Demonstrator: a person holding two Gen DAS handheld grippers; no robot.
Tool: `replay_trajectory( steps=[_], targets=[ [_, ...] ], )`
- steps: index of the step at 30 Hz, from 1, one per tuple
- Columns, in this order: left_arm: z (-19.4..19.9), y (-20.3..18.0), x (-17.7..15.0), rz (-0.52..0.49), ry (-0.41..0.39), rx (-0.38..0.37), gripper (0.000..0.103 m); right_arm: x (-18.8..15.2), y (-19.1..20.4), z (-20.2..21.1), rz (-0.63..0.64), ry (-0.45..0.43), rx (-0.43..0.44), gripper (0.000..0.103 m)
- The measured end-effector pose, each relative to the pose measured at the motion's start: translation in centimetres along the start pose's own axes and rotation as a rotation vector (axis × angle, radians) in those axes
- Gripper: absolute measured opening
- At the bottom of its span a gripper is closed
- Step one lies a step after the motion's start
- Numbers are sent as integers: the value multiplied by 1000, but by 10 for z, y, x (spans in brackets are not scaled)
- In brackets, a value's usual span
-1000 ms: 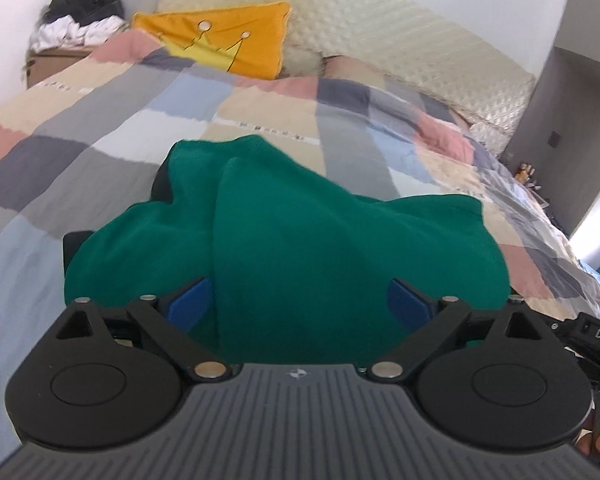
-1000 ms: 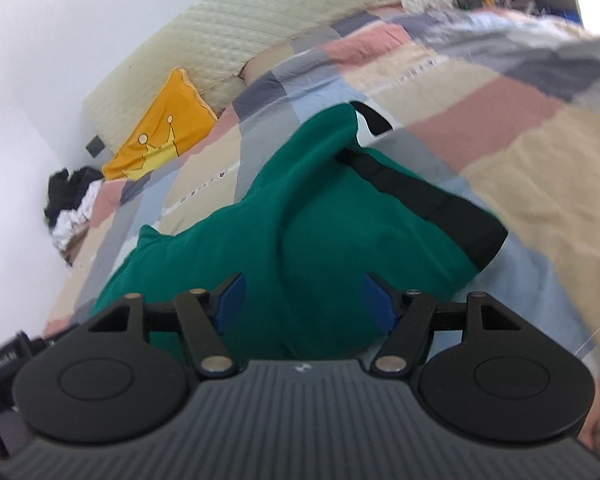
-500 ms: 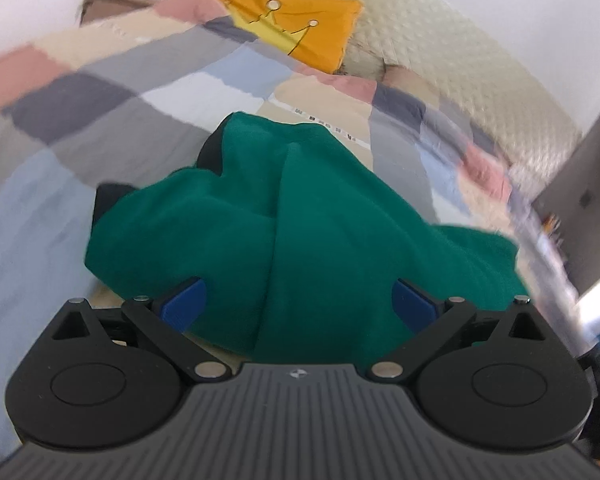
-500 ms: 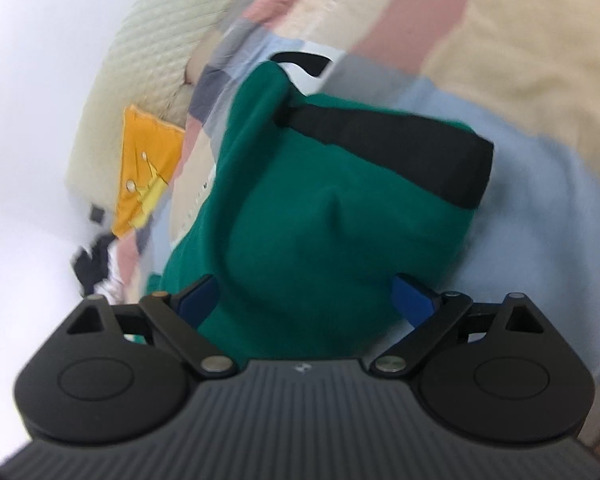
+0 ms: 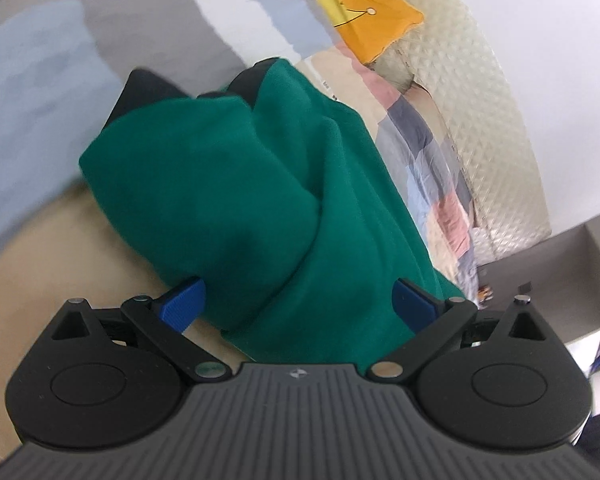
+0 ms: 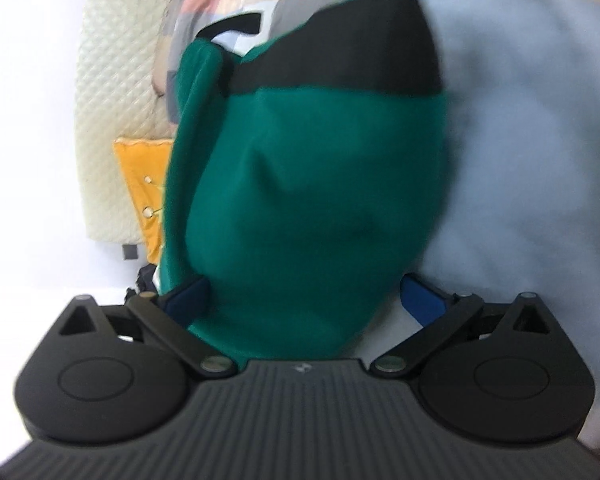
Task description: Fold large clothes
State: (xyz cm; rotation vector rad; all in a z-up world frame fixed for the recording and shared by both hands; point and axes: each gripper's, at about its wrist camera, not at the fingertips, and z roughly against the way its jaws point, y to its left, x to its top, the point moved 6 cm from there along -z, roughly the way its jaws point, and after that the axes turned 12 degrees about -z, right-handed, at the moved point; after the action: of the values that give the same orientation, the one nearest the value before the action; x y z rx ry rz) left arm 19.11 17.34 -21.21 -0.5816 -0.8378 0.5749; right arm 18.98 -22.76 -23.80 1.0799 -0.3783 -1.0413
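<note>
Blue fingers [image 5: 182, 302] spread wide on the left gripper [image 5: 300, 300], with the green garment [image 5: 260, 200] bunched up between them but not pinched. Same on the right gripper [image 6: 306, 300]: blue fingers [image 6: 422, 300] far apart, green cloth filling the gap, no squeeze seen. Can't tell if the cloth touches the pads, blurry there.

Left view only: dark trim poking out at the far end of the garment, a long fold running down its middle, and a grey doorway [image 5: 560, 264] at the right. Right view only: a wide black band [image 6: 352, 68] across the top of the garment and a thin black loop [image 6: 236, 24] beyond it.

Garment lying in a heap on the bed [image 5: 32, 92], on a patchwork cover of blue, grey, pink and tan squares. Yellow crown pillow [image 5: 372, 24] near the cream padded headboard [image 5: 488, 92]. White wall [image 6: 28, 120] behind
</note>
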Motion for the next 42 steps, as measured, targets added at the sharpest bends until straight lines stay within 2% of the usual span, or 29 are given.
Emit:
replay_trajectory(
  steps=[2,9,11,13,16,21,24,25,28,31,36,38,42],
  targets=[
    [-5,4,-1,36,14,-17,103,-3,3,-7,-42,8,53,103],
    [-16,19,-8,175,53,-100,103,-14,12,-31,-54,-29,56,103],
    [-18,23,-10,217,55,-118,103,-12,17,-29,-17,-35,61,90],
    [-23,26,-12,266,66,-148,103,-10,19,-22,-36,-36,92,75],
    [-36,30,-15,321,83,-200,103,-10,22,-14,-26,-35,113,59],
    [-52,35,-17,417,66,-257,103,-13,25,-2,13,-36,151,52],
    [-56,34,-10,428,20,-255,102,-15,26,3,48,-45,148,51],
    [-58,35,-9,438,2,-248,98,-15,26,3,53,-46,145,51],
    [-65,30,-4,395,-8,-205,90,-15,28,4,77,-51,136,51],
    [-63,14,3,272,-20,-130,77,-14,36,2,89,-59,123,51],
    [-58,-7,8,148,-40,-76,59,-18,51,-4,111,-61,106,50],
    [-55,-17,12,101,-52,-65,50,-20,55,-5,155,-74,86,47],
    [-42,-33,19,33,-85,-47,42,-23,71,4,206,-81,83,39]
  ],
)
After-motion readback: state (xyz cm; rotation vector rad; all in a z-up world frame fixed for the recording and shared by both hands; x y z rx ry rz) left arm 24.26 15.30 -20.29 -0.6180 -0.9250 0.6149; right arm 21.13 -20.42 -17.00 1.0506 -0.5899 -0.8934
